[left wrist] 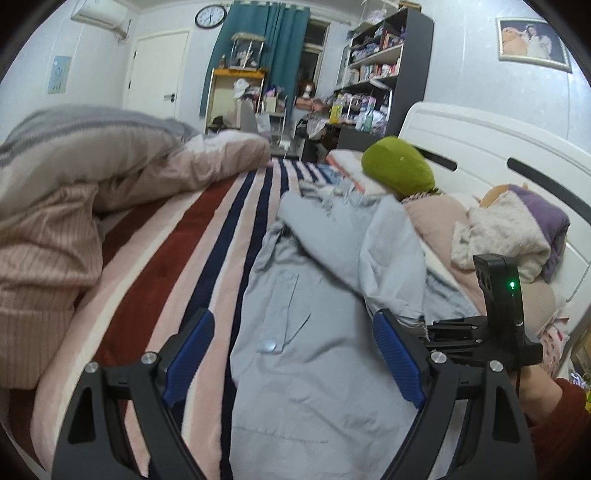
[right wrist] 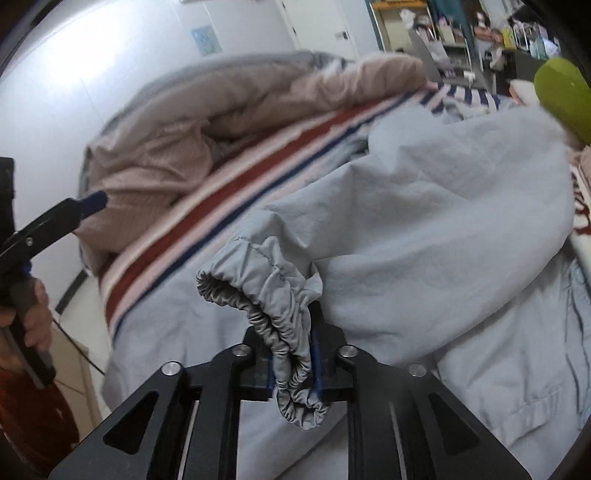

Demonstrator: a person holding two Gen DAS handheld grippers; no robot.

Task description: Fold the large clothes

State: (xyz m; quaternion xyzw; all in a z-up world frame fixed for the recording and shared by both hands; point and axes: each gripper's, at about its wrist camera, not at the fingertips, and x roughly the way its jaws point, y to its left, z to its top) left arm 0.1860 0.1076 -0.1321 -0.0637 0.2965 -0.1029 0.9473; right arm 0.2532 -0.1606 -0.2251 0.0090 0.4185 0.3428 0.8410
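Pale blue jacket (left wrist: 314, 369) on striped bedspread (left wrist: 177, 258), cluttered shelves (left wrist: 376, 62) behind

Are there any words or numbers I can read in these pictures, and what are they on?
None can be read.
Wall clock: its numerals are too small.
Blue poster: blurred.
Packages on the shelf unit: print too small.
Framed picture: no text visible.
Light blue jacket: no label showing.

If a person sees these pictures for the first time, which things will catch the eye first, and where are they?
The pale blue jacket draws the eye first, spread along the striped bed cover. In the right wrist view, the right gripper is shut on the jacket's elastic cuff, while the left gripper stands open above the jacket. A bright green cushion sits by the white headboard.
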